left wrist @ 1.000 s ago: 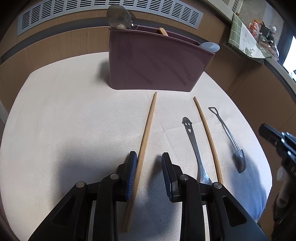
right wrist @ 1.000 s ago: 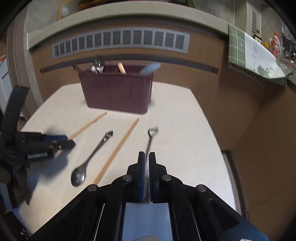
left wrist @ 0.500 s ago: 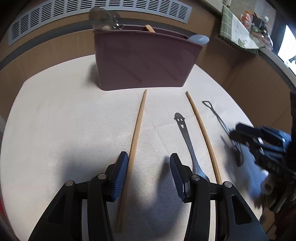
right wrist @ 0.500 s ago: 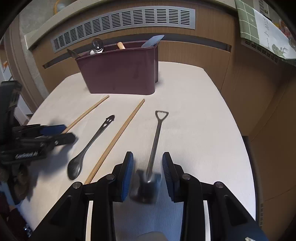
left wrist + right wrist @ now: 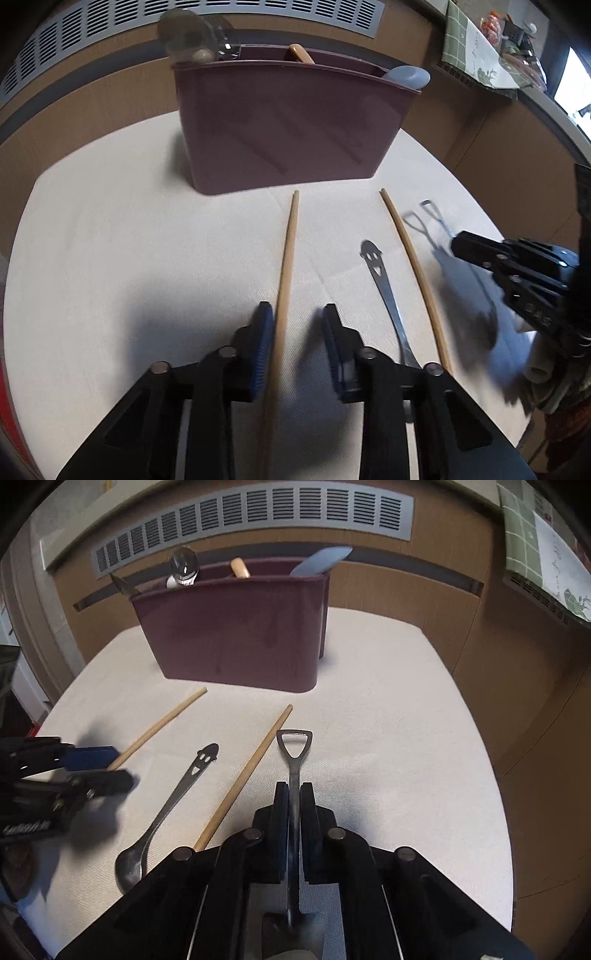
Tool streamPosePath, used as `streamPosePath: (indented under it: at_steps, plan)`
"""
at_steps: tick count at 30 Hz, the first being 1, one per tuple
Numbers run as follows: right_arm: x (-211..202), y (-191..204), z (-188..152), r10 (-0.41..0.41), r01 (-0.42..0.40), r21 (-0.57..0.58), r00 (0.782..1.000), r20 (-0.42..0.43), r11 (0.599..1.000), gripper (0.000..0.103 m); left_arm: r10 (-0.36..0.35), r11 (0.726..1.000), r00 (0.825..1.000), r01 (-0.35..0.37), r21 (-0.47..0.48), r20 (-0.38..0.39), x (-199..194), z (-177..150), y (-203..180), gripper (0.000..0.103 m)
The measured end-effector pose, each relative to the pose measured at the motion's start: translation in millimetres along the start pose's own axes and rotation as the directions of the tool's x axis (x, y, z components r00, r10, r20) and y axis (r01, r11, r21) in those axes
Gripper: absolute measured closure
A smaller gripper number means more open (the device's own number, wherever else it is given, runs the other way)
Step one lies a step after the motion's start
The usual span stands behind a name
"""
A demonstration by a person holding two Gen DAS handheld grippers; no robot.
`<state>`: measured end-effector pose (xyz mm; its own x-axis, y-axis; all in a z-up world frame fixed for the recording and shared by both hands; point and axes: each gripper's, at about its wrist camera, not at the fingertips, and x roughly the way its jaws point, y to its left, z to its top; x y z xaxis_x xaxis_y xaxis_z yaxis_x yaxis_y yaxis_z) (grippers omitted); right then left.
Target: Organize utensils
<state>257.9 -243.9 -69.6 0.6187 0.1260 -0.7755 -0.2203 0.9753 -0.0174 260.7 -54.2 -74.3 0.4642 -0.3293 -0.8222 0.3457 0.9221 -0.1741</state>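
The left gripper (image 5: 297,347) is hanging over the white table (image 5: 110,258) with its jaws around the near half of a chopstick (image 5: 286,280). The jaws have just been closing; the left blue pad is lying against the stick, but a clear gap is showing on the right side, so nothing is being squeezed yet. The stick's long axis is running from 6 o'clock at the gripper toward 12 o'clock, its far tip stopping just short of the maroon holder (image 5: 288,125), which is already carrying several utensils. To its right a spoon with a smiley handle (image 5: 384,288) and a second chopstick (image 5: 413,262) are lying nearly parallel, near but untouched.

Farther right, the right gripper (image 5: 294,801) is clenching the shaft of a shovel-shaped spoon (image 5: 294,749); its jaws have just been closing. The spoon's looped handle is pointing toward 12 o'clock, toward the holder's right end, and its bowl is sitting back under the gripper. This hand seems the readier one to deliver.
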Motion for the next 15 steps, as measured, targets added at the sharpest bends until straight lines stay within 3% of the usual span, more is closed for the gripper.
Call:
streamPosePath:
  at_steps: [1,4,7,11,15]
  plan:
    - [-2,-2,0,0.003,-0.004,0.009,1.0,0.008,1.0,0.098,0.017,1.0,1.0,-0.017,0.017,-0.009,3,6,0,0.089]
    - [-11,-9,-1,0.003,-0.005,0.038,0.999,0.038,0.999,0.098,0.031,0.997,0.999,-0.029,0.065,-0.03,10,17,-4,0.097]
    - [-18,-15,1,0.006,-0.01,0.065,0.998,0.067,0.998,0.098,0.045,0.995,0.998,-0.042,0.085,-0.033,11,24,-8,0.097]
    - [-30,-19,5,0.02,-0.032,0.101,0.994,0.112,0.994,0.098,0.027,0.996,0.996,-0.034,0.081,0.081,-22,25,-14,0.097]
    - [-47,-18,5,0.031,-0.051,0.124,0.987,0.158,0.991,0.098,-0.016,1.0,0.978,0.012,0.021,0.21,-64,24,-12,0.097]
